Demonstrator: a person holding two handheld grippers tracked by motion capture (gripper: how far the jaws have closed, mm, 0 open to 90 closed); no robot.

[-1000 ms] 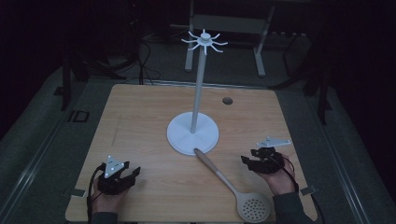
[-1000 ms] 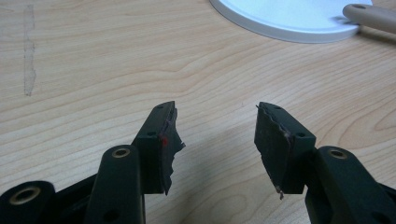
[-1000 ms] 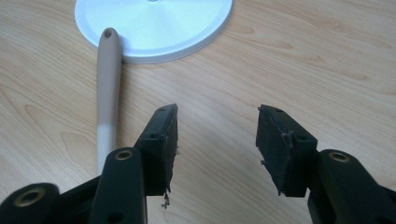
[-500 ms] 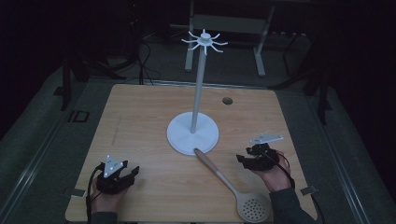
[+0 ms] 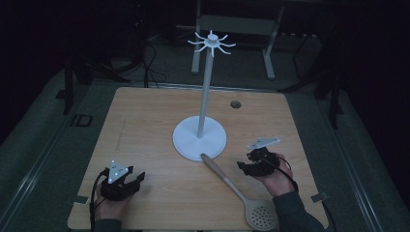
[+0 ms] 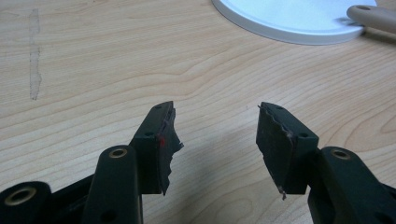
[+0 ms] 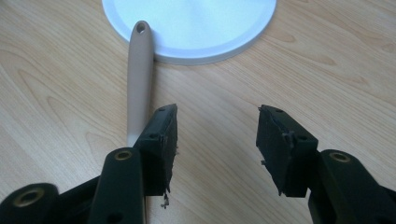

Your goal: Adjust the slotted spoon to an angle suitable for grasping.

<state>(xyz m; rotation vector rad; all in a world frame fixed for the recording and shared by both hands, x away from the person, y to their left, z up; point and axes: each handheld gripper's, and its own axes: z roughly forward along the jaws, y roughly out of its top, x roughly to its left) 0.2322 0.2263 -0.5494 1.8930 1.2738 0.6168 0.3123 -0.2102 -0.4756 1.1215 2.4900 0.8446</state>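
Both tongs spread and empty, left tongs (image 5: pixel 121 181) near the worktop's (image 5: pixel 145 121) front-left corner, right tongs (image 5: pixel 256 164) just beside the slotted spoon (image 5: pixel 241 193), whose handle tip rests on the white stand's base (image 5: pixel 199 137).

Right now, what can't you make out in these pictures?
- Skimmer spoon: in the right gripper view, the right gripper hides the lower handle, and the head is out of frame.
- White stand: both gripper views cut off its pole and hooks.
- Small dark spot on the table: too small to identify.
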